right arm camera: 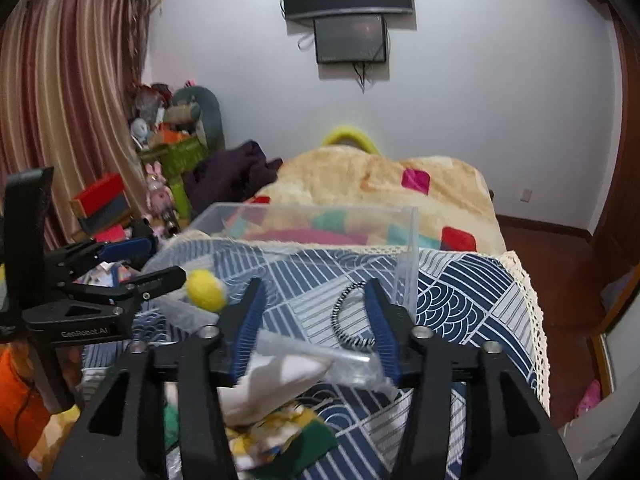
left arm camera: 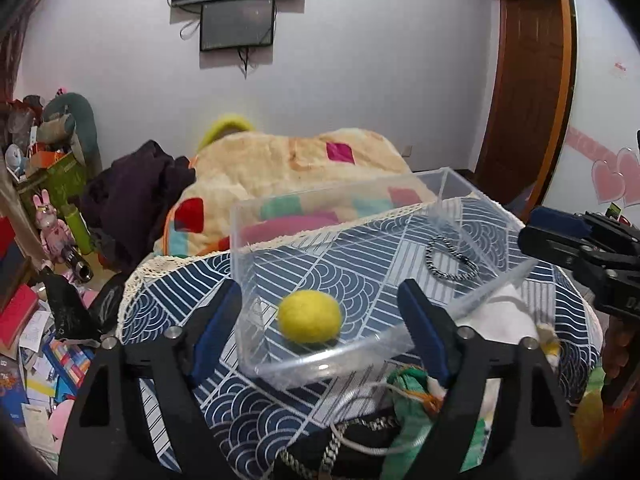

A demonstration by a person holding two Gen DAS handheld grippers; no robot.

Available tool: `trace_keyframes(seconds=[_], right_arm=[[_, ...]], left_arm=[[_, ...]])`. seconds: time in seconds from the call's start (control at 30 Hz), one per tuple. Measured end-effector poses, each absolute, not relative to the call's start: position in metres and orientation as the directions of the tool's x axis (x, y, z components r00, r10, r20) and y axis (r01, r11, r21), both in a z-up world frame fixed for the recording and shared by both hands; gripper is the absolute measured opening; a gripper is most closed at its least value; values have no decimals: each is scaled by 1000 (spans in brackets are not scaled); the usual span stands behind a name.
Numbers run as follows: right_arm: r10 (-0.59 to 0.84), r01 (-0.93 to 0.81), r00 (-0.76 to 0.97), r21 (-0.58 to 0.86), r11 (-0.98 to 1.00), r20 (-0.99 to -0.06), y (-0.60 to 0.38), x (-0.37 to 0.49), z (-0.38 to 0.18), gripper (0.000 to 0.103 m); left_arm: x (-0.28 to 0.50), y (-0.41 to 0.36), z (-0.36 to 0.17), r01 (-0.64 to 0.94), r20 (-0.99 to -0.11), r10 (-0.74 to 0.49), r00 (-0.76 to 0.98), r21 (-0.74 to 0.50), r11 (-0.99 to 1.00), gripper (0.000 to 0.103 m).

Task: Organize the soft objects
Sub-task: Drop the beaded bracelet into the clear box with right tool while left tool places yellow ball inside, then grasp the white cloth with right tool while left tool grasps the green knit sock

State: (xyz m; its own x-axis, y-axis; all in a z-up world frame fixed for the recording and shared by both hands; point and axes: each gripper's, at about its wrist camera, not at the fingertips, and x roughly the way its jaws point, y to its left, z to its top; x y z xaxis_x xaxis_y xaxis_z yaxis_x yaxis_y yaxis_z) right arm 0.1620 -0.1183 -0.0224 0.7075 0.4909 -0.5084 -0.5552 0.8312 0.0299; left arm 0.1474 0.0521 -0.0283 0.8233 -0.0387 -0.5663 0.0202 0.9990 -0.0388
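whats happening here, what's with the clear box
A person with a tool in each hand is sorting soft things into a clear box on a patterned cloth. A yellow ball and a bracelet lie inside. Both tools, left and right, are open and empty; more soft items wait nearby.

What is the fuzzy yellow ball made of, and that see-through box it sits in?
The fuzzy yellow ball looks like felted wool: matte, with a hairy surface. The see-through box seems to be hard clear plastic: glossy, straight-walled, with the patterned cloth showing through it.
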Motion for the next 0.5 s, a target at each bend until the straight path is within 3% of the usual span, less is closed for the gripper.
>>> trace_keyframes(seconds=[0.1,0.2,0.5], right_arm=[[510,-568,708,36,822,-489,-120,150,-21,74],[520,-571,703,52,819,-485,-121,139,-28,85],[517,-608,652,24,794,-555,-100,136,-60,86]], left_arm=[[133,51,-27,19,-553,-39,832,-42,999,99],[120,47,-31,27,-562,-43,826,-36,999,99],[92,51,-56,38,-620,-80,780,-80,996,99]])
